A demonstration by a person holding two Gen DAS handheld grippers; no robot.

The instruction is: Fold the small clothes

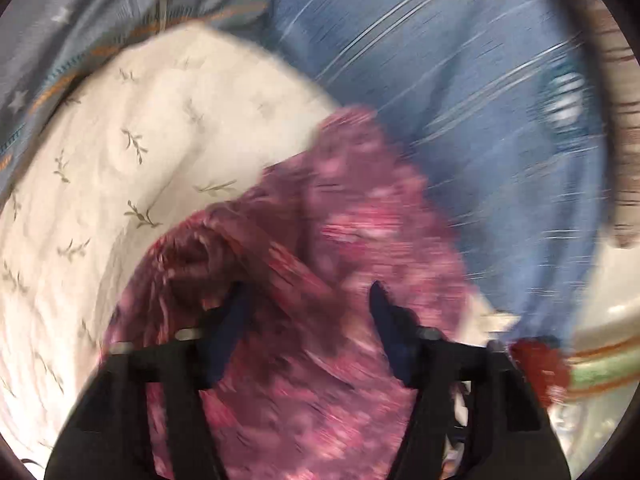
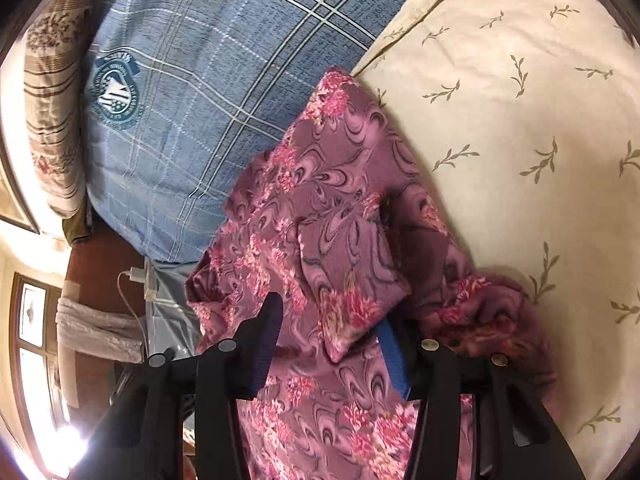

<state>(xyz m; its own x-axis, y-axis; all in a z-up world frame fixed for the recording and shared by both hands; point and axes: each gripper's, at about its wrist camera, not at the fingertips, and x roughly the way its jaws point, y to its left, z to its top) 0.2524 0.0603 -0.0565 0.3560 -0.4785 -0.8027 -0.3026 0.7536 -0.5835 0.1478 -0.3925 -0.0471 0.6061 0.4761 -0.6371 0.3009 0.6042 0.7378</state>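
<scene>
Purple flowered garment (image 2: 340, 208), soft and rumpled, lies between both parted tools (image 1: 308, 300) (image 2: 332, 320); cream sheet (image 2: 520, 120) at three o'clock.

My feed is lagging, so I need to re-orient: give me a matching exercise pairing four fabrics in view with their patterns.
Things:
1. garment
2. pillow
3. sheet
4. cushion

Patterns:
A. cream with small green leaf sprigs
B. beige with brown stripes
C. purple with pink flowers
D. blue plaid with a round crest

Pairs: 1-C, 2-D, 3-A, 4-B
</scene>
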